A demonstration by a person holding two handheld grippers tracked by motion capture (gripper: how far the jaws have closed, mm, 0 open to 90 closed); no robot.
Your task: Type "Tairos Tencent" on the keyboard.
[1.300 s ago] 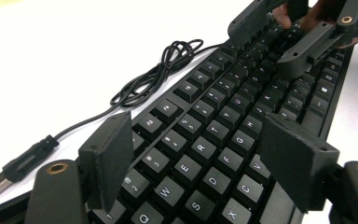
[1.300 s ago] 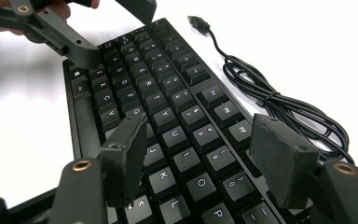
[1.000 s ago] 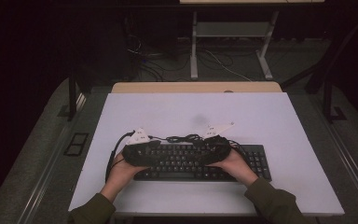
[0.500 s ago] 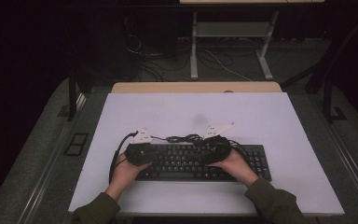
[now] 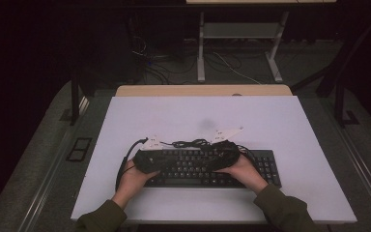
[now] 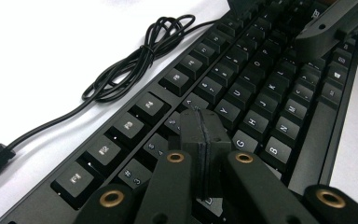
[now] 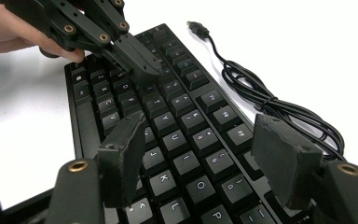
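The keyboard lies flat on the white counter, near its front edge, with its cable bundled in a loose tied coil just behind the function-key row and ending in a free plug. At the left, the left tool is held over the letter keys with its two jaws pressed together, pad against pad, with nothing between them; the closed tip is pointed down at the keys near the upper letter rows, though contact with a key cannot be confirmed. At the right, the right tool is held above the right half of the letter block with its jaws spread and nothing between them. The keyboard is judged to be rigid, moderately heavy and unlikely to slide under a light press; its keycaps are small, smooth and sprung, so a closed tip is best applied squarely to a cap's centre. For lifting, hold is best taken on the thin case edges at both ends, not on the keys. The cable is judged soft and light and prone to snagging. No containers are present.
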